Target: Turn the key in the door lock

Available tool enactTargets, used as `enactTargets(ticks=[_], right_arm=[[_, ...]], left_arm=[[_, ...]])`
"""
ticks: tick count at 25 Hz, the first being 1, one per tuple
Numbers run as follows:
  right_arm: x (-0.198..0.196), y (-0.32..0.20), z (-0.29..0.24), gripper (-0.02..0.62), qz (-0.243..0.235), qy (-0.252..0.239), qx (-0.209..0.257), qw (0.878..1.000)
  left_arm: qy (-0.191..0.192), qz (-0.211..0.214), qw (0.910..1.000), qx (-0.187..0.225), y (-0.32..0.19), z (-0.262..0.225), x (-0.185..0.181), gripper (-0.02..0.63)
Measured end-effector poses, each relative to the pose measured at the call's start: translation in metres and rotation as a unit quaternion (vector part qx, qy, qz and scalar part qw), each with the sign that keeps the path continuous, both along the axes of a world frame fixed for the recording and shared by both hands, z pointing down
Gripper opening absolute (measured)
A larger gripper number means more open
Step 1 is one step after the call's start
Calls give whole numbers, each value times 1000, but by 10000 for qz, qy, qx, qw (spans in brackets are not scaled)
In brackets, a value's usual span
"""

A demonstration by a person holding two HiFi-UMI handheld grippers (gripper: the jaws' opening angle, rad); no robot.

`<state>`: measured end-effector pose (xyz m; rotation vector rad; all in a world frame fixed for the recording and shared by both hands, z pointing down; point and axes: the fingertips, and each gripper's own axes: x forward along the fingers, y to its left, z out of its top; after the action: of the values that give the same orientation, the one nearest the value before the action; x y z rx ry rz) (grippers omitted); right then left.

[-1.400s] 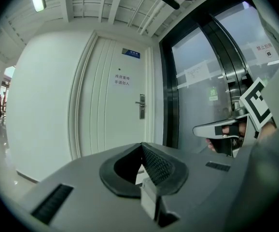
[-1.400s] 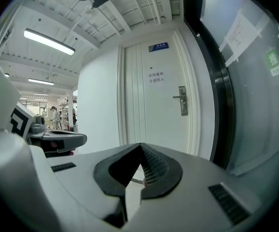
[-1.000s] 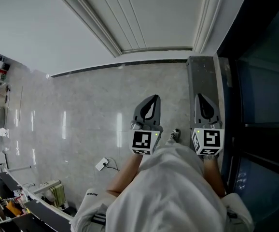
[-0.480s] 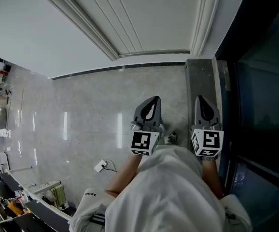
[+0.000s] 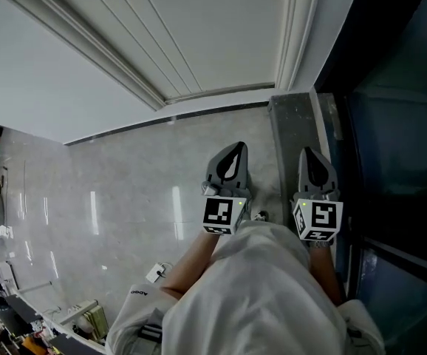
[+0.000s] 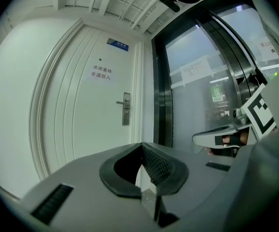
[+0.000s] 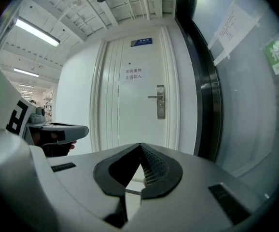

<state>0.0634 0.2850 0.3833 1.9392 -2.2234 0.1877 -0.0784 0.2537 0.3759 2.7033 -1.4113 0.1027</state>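
left gripper (image 5: 235, 151) and right gripper (image 5: 307, 154) both closed, empty. lock plate (image 7: 160, 102) on white door (image 7: 125, 115) well ahead; key not discernible. approach squarely, open right jaws near keyhole.

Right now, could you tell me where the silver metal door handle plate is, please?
In the right gripper view, the silver metal handle plate sits near the right edge of the white panelled door, below and right of the paper notice.
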Motion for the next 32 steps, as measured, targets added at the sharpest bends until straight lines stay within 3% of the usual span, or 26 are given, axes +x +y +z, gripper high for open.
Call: enactTargets(ticks=[11,19,32], right_arm=[[-9,-108,-11,0,55,164,71,9998],[-15,-170,-12,0,309,257,39,9992],[-21,-215,-9,0,482,359,-66,9982]], left_arm=[[147,166,9998,17,-119,-4,3,6],[247,525,9983,66,-184,-10,6,6],[174,608,9980,-95,-237,-1,-8,6]])
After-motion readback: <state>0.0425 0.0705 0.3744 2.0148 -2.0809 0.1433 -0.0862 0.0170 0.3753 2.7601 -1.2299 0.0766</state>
